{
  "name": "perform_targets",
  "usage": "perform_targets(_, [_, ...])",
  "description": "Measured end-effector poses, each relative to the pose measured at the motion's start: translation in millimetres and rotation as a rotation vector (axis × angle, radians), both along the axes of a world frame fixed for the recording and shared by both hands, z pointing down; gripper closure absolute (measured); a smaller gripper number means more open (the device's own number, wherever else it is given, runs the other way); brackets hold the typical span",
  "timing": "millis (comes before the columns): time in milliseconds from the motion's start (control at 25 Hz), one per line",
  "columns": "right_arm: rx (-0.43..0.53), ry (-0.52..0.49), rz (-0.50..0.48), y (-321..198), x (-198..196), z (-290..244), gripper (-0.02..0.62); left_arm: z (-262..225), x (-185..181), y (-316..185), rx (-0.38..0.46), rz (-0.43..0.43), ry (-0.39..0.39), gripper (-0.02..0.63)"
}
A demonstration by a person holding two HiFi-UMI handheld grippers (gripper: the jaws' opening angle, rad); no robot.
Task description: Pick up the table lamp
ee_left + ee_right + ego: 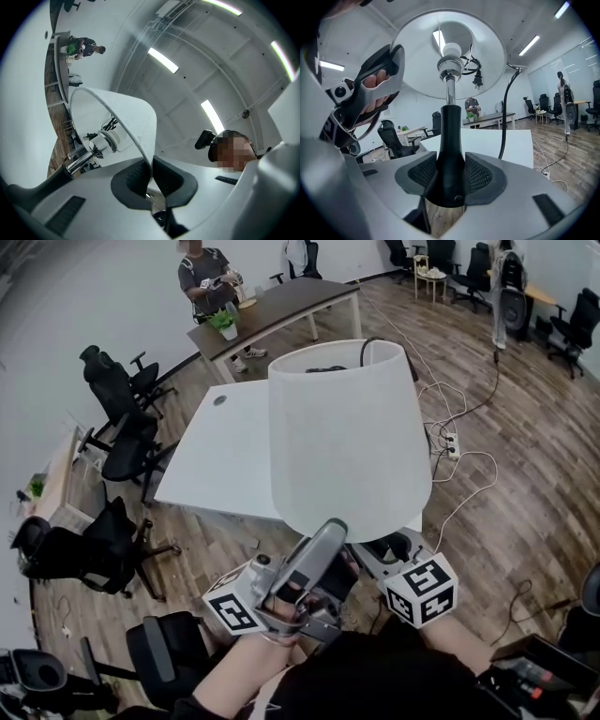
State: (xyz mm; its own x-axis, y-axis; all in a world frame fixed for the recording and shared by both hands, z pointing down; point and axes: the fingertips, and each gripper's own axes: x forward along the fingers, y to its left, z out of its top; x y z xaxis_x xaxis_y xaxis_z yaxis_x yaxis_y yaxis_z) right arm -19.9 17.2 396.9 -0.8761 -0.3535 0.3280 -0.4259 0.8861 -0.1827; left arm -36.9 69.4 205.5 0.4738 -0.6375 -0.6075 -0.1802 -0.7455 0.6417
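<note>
The table lamp hangs in the air in front of me, its big white shade (342, 437) covering the middle of the head view. My left gripper (326, 532) reaches up from below and is shut on the shade's lower rim (133, 129), which runs straight into its closed pads (140, 176). My right gripper (450, 176) is shut on the lamp's black stem (450, 136), with a pad pressed against each side. Above it I see the chrome socket and bulb (449, 58) inside the shade. In the head view only the right gripper's marker cube (422, 589) shows; its jaws are hidden under the shade.
The lamp's black cord (506, 112) and plug (477, 79) dangle beside the stem. Below lie a white table (220, 451), black office chairs (122, 427) at left, and a power strip with cables (450, 442) on the wooden floor. A person (208, 277) stands by a brown table (281, 306).
</note>
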Motion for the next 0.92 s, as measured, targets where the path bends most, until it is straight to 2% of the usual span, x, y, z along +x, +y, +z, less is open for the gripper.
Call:
perform_targets(320, [0.017,0.013,0.011,45,-24,5,0.397,2,-27,39,0.01,0.033,-0.009,0.591])
perform_targets(920, [0.013,0.012,0.02,78,-20,3,0.397,0,-24,74,0.024,0.028,-0.01,0.591])
